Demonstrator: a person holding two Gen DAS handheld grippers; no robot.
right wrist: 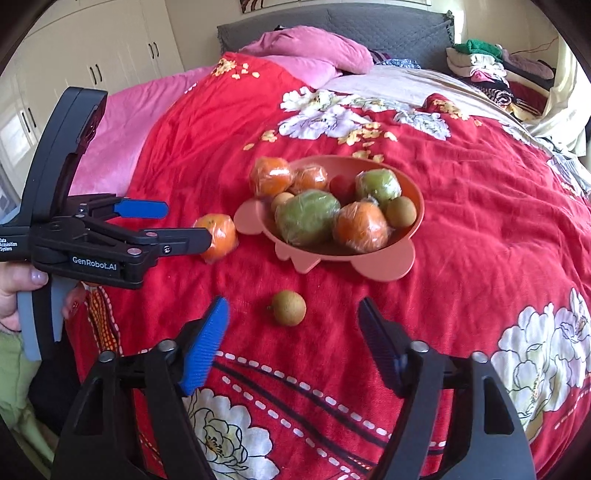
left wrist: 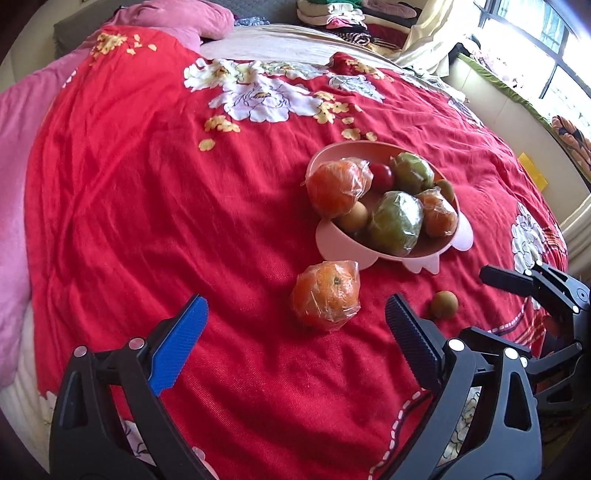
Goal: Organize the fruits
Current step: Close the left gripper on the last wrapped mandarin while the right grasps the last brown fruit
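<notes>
A pink bowl (left wrist: 334, 245) (right wrist: 410, 186) on the red bedspread holds wrapped oranges, wrapped green fruits, a red fruit and small brown fruits. A wrapped orange (left wrist: 327, 295) (right wrist: 218, 236) lies loose on the spread in front of the bowl. My left gripper (left wrist: 295, 325) (right wrist: 184, 221) is open, with this orange just ahead between its fingers. A small brown fruit (left wrist: 443, 304) (right wrist: 289, 307) lies loose nearer the right. My right gripper (right wrist: 291, 328) is open and empty, with the brown fruit just ahead between its fingertips; part of the right gripper also shows in the left wrist view.
The red floral bedspread (left wrist: 147, 184) covers the bed. Pink pillows (right wrist: 314, 51) and a grey headboard (right wrist: 388, 22) are at the far end. Folded clothes (right wrist: 487, 62) are stacked at the far right. White wardrobes (right wrist: 92, 48) stand to the left.
</notes>
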